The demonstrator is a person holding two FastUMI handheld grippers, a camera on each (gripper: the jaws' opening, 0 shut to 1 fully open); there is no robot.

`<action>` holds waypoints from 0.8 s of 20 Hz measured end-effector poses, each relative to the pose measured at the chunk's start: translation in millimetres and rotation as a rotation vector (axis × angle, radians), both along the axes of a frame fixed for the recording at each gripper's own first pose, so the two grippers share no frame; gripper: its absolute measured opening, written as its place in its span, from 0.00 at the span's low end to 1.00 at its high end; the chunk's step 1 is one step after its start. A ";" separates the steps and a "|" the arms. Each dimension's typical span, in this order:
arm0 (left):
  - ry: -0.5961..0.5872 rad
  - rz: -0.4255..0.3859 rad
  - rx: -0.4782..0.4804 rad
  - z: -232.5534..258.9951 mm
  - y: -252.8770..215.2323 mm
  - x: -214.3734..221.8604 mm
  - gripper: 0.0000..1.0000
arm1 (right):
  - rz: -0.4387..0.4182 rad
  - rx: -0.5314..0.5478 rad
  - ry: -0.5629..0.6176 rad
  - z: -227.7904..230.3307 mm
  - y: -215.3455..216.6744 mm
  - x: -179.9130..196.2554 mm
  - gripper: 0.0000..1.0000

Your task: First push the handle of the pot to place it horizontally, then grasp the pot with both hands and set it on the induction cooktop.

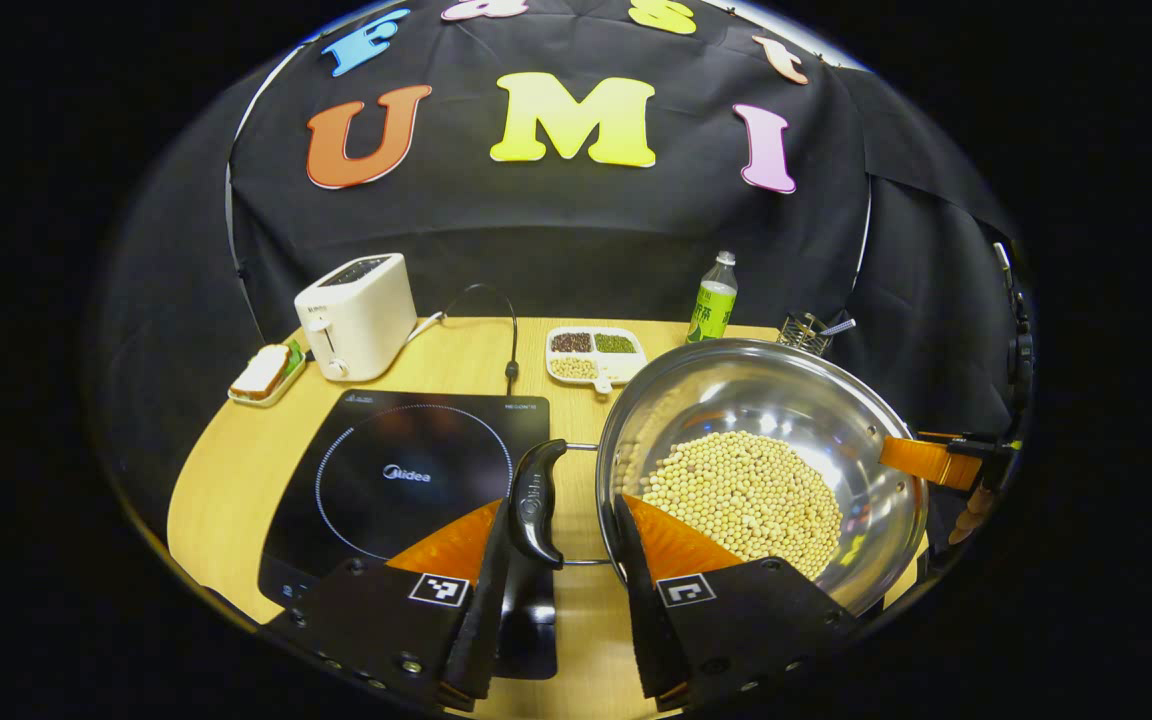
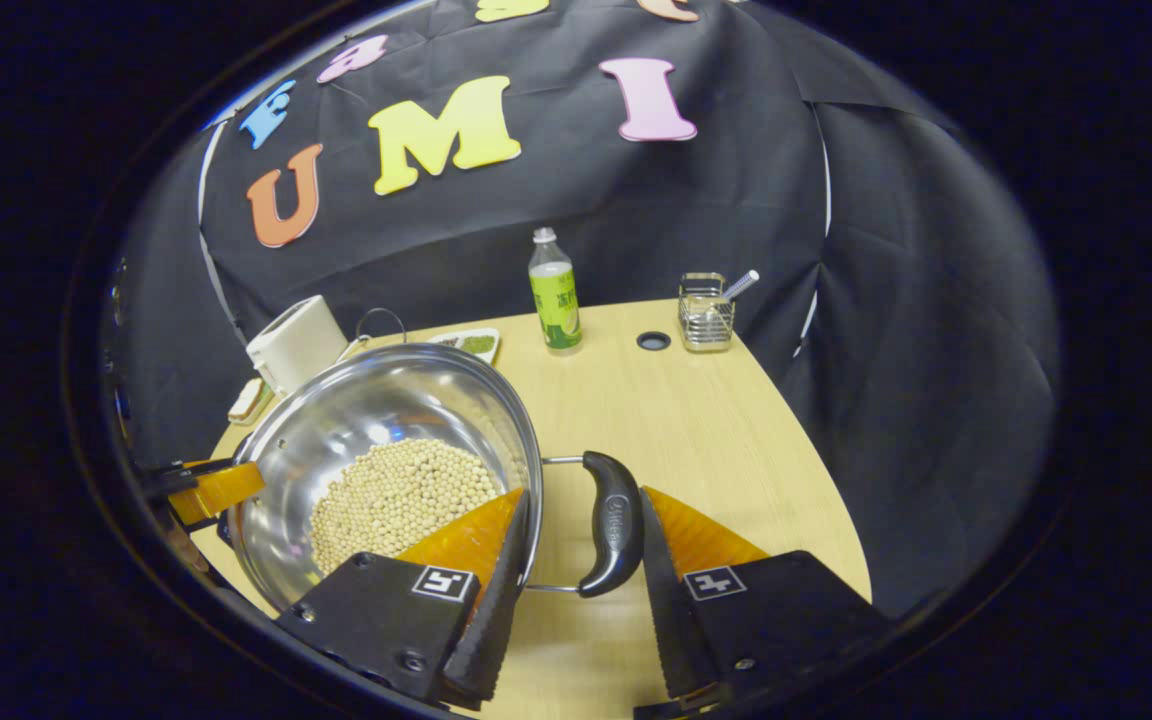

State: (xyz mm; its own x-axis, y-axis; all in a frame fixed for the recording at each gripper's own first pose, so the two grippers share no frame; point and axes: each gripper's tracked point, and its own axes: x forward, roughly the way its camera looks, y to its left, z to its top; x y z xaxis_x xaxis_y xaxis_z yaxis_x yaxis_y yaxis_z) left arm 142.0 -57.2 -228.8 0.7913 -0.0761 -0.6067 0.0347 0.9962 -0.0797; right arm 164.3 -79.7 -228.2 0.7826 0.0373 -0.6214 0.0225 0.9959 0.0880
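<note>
Your jaws straddle both side handles of the pot [image 1: 766,470], which sits on the counter [image 2: 696,420] just right of the induction cooktop [image 1: 406,480].

Your left gripper [image 1: 556,590] stands open around the black left handle [image 1: 536,500], one finger touching it; your right gripper [image 2: 576,590] is open around the right handle [image 2: 611,520], neither clamped. Soybeans [image 1: 746,495] fill the pot's bottom. Behind stand a toaster [image 1: 356,315], a divided dish [image 1: 596,355], a green bottle [image 2: 554,295] and a wire holder [image 2: 706,315].
</note>
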 end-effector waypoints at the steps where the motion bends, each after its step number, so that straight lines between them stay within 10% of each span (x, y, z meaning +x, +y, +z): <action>1: -0.013 -0.001 0.011 6.8 6.9 -2.2 0.53 | 0.001 0.003 -0.011 6.4 6.9 -1.6 0.62; 16: -0.105 0.116 0.052 75.5 134.0 -36.8 0.53 | 0.112 0.050 -0.047 49.9 143.1 -3.2 0.62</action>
State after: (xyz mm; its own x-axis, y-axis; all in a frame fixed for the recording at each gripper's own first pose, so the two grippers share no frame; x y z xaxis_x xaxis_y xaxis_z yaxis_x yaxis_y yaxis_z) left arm 105.1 76.8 -153.3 0.8524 0.0489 -0.5205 -0.0755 0.9967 -0.0300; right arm 161.1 63.5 -178.3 0.8001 0.1561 -0.5793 -0.0941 0.9863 0.1358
